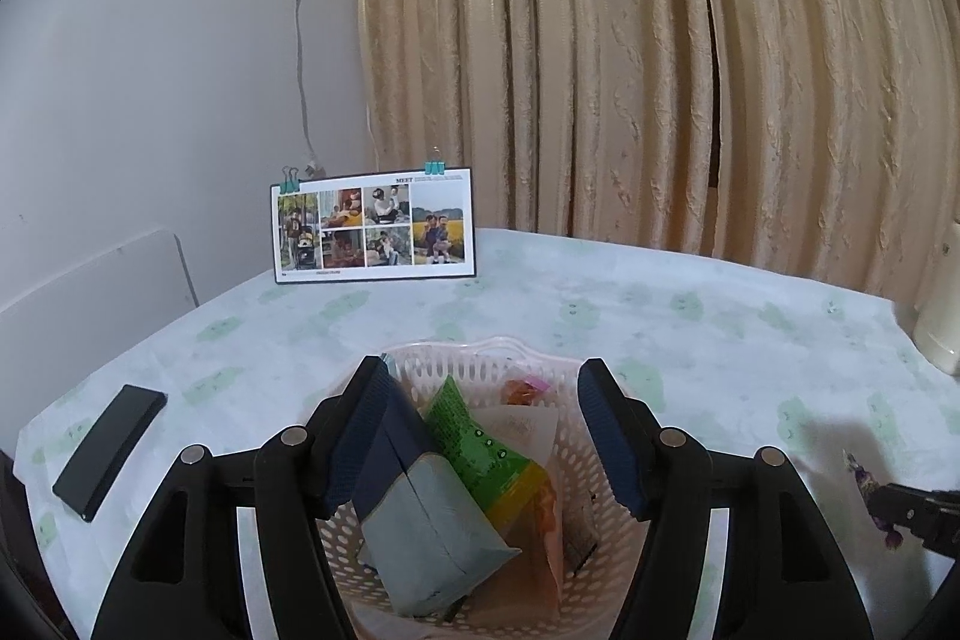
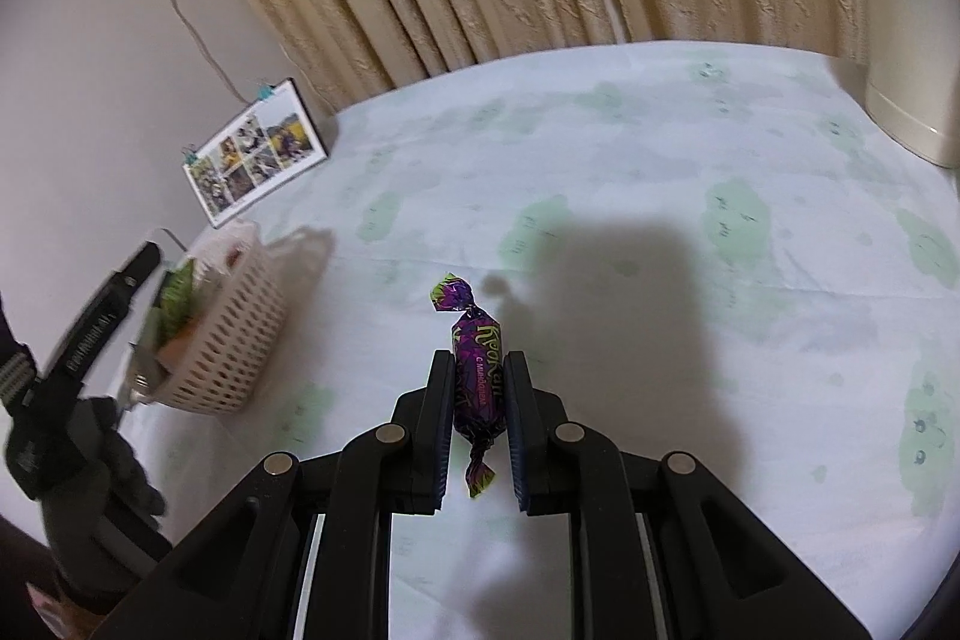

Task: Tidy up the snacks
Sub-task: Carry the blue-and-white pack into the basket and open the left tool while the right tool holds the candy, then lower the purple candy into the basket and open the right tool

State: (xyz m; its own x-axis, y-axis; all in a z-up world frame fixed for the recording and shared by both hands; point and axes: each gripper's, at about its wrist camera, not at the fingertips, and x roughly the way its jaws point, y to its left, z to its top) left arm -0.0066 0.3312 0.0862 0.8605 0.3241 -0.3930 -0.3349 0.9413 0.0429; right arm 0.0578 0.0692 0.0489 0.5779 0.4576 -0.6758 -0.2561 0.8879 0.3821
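Note:
A pale perforated basket (image 1: 480, 358) sits on the table right under my left gripper (image 1: 485, 376), which is open above it. Inside stand a grey-blue packet (image 1: 426, 526), a green packet (image 1: 474, 436), an orange one and a white one. The grey-blue packet leans against the left finger. My right gripper (image 2: 480, 361) is shut on a purple wrapped candy (image 2: 477, 370), whose twisted ends stick out in front of and behind the fingers. The basket (image 2: 228, 340) stands to that gripper's left. In the left wrist view, the candy (image 1: 864, 478) shows at the far right.
A photo card (image 1: 372, 226) held by binder clips stands at the table's back left. A flat black device (image 1: 111, 451) lies near the left edge. A cream appliance (image 2: 912, 40) stands at the right. Curtains hang behind. A gloved hand (image 2: 120, 460) holds the left gripper.

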